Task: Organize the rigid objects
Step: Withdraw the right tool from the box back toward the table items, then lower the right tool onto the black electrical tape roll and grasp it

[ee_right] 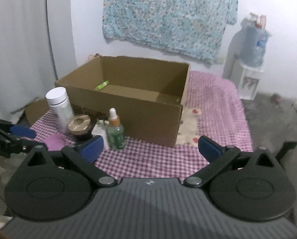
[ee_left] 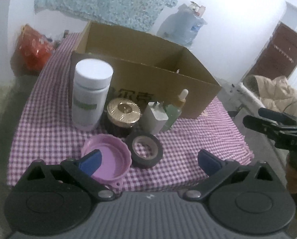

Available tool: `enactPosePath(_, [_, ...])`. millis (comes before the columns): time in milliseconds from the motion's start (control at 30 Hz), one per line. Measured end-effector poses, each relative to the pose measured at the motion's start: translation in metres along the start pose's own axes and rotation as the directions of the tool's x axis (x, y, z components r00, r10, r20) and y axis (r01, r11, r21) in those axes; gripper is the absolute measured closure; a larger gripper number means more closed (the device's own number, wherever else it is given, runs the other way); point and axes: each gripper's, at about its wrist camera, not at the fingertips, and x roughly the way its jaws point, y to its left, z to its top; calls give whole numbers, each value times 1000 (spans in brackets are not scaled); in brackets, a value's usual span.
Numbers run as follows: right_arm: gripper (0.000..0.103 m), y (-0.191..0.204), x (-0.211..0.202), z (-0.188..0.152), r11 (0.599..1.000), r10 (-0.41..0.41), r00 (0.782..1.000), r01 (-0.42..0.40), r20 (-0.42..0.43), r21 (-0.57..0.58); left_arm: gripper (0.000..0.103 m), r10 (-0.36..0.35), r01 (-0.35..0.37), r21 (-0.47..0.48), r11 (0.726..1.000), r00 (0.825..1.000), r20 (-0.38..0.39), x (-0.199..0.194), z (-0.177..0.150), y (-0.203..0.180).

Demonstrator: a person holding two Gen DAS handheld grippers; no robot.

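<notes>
- Wall (ee_right: pixel 88 20): white, floral curtain (ee_right: pixel 168 20) hung behind; water dispenser (ee_right: pixel 250 59) at far right.
- Checked cloth (ee_right: pixel 214 107) covers the surface.
- Box (ee_right: pixel 140 107): open, far centre, a green tube (ee_right: pixel 101 85) inside.
- White bottle (ee_left: pixel 90 91), gold-lidded jar (ee_left: pixel 122 117), charger (ee_left: pixel 155 117), dropper bottle (ee_left: pixel 174 113), pink lid (ee_left: pixel 112 165) and tape roll (ee_left: pixel 145 151) cluster near the box's left front.
- Left gripper (ee_left: pixel 149 162): jaws wide, holding nothing.
- Right gripper (ee_right: pixel 150 149): jaws wide, holding nothing.
</notes>
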Motion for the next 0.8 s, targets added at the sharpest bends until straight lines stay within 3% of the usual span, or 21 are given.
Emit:
enactPosePath(133, [1, 4, -2, 4, 999, 33, 999, -33, 25, 8, 0, 53, -53, 21, 998, 998, 30, -1, -9, 0])
enactPosePath(300, [1, 1, 1, -4, 971, 195, 979, -201, 62, 126, 0, 125, -134, 169, 977, 990, 65, 7, -20, -23])
enactPosePath(467, [2, 14, 28, -14, 957, 206, 979, -203, 7, 209, 1, 142, -151, 311, 938, 988, 53, 22, -34, -53])
enactPosePath(567, [14, 29, 49, -18, 954, 224, 974, -212, -38, 213, 3, 134, -142, 366, 920, 990, 49, 30, -42, -65])
enactPosePath(633, [35, 38, 65, -20, 951, 248, 966, -226, -80, 212, 7, 140, -145, 389, 910, 989, 41, 37, -46, -71])
enactPosePath(700, [49, 46, 79, -23, 947, 270, 955, -240, -121, 215, 17, 162, -162, 401, 902, 986, 33, 45, -48, -75])
enactPosePath(800, [57, 58, 95, -24, 945, 291, 943, -258, -159, 202, 34, 183, -174, 406, 897, 983, 17, 54, -50, -76])
